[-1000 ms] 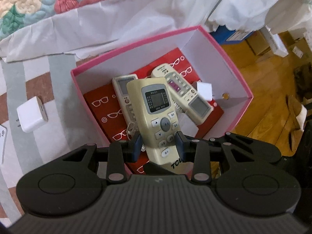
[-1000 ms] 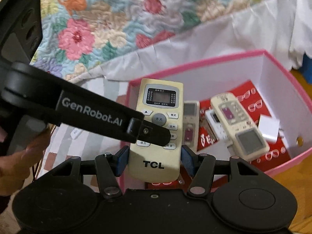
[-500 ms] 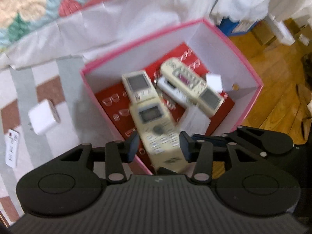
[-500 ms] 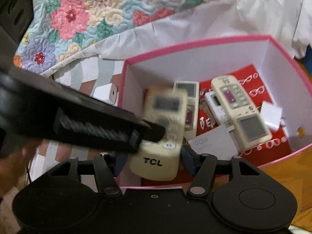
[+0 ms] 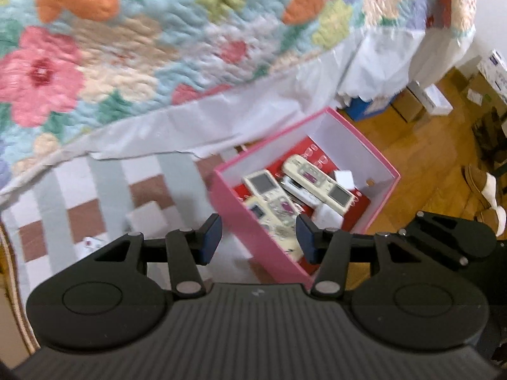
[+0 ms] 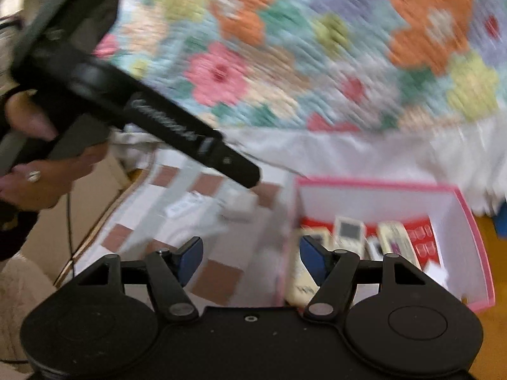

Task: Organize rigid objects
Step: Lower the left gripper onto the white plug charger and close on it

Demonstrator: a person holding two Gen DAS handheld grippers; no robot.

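Pink cardboard box (image 5: 253,231) on the floor beside the bed, white inside, red lining at the bottom. Cream TCL remote (image 5: 269,218) lying in the near corner of the box, beside a grey-screened remote (image 5: 263,183) and a long remote (image 5: 320,182). Left tongs (image 5: 258,237) spread wide, gripping nothing. Right tongs (image 6: 250,261) likewise parted and empty, hovering over the box's left wall. White charger block (image 5: 147,218) on the checked mat (image 5: 95,196); floral quilt (image 5: 158,41) above, blurred.
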